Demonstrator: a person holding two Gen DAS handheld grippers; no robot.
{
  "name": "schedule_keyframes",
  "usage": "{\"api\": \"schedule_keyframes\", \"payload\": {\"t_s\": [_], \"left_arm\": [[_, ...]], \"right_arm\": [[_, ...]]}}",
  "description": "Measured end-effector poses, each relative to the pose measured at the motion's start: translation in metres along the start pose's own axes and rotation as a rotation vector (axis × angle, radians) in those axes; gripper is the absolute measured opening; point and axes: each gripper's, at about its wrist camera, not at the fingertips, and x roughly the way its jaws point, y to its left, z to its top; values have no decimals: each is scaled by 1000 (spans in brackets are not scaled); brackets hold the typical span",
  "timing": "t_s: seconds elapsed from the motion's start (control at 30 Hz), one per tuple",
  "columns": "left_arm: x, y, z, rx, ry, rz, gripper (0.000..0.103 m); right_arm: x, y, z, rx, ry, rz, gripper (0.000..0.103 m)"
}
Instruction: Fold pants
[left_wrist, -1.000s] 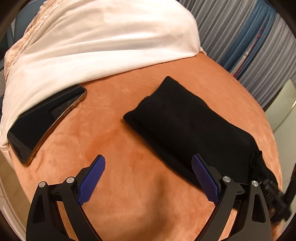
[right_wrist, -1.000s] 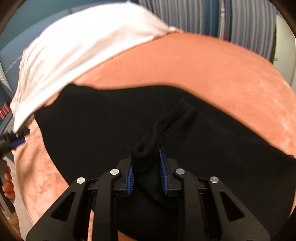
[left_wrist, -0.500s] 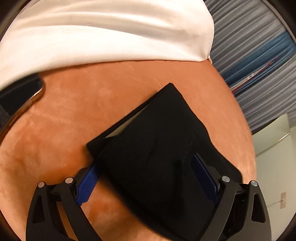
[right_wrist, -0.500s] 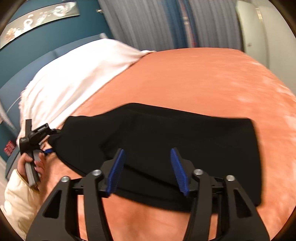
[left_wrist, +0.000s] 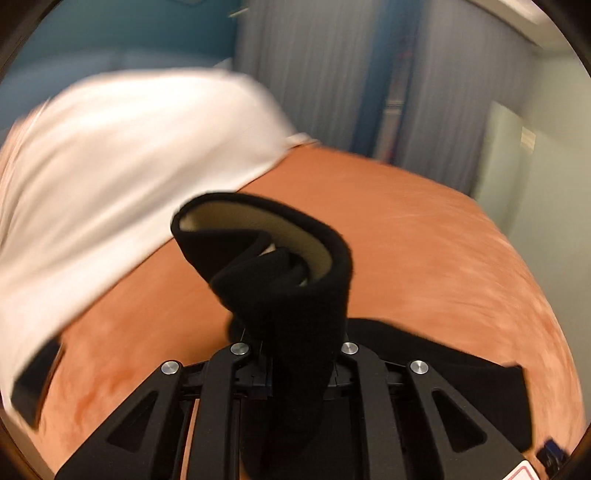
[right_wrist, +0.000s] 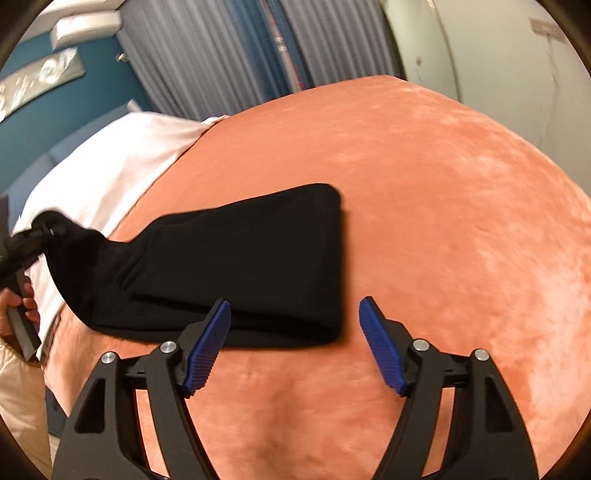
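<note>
The black pants (right_wrist: 258, 266) lie folded on the orange bed cover (right_wrist: 443, 184). My left gripper (left_wrist: 295, 354) is shut on one end of the pants (left_wrist: 288, 295) and lifts it off the bed; the cloth curls up and shows a pale lining. In the right wrist view that lifted end rises at the far left toward the left gripper (right_wrist: 40, 236). My right gripper (right_wrist: 295, 347) is open and empty, just in front of the near edge of the pants, not touching them.
A white sheet or pillow (left_wrist: 110, 177) covers the far left of the bed (right_wrist: 110, 170). A dark phone (left_wrist: 33, 380) lies at its edge. Grey curtains (right_wrist: 221, 55) and a pale wall (right_wrist: 480, 48) stand behind the bed.
My left gripper closed on the end of the pants and lifted it. My right gripper let go of the cloth, opened and drew back toward the near edge.
</note>
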Motion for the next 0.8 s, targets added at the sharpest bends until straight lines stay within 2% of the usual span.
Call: {"api": "schedule_keyframes", "payload": {"t_s": [0.1,0.17,0.27,0.37,0.43,0.47,0.53,0.57,0.6,0.67,0.73,0.8], "left_arm": [[-15,-96,-6,187,-23,-101,12],[-15,-142,-21,256,-1,-159,12],[-2,-212,-63,344,93,-249,12],[24,-259,-115,400,229,-269,13],[39,-274,-143,427,286,-229,16],[43,-279,-153,444,285,-199,18],[30,-287,-163,498,216,-146,22],[28,-291,-162,518,239,-146,27],[24,-293,-162,523,250,-137,27],[8,-289,-152,502,239,-149,27],[-12,-271,-141,446,204,-193,27],[-25,-244,-129,343,213,-254,28]], "right_arm": [[-6,-14,0,22,-13,-3,70],[-10,-26,-1,30,-19,-11,70],[-18,-47,-5,65,-24,-13,70],[-23,-66,-6,94,-30,-16,70],[-26,-75,-7,108,-30,-18,70],[-27,-80,-8,117,-26,-14,70],[-26,-87,-9,128,-23,-11,70],[-25,-89,-9,132,-20,-9,70],[-24,-90,-10,138,-17,-8,70],[-22,-93,-11,153,-17,0,70],[-22,-92,-9,162,-13,23,70],[-22,-87,3,157,-18,74,70]]}}
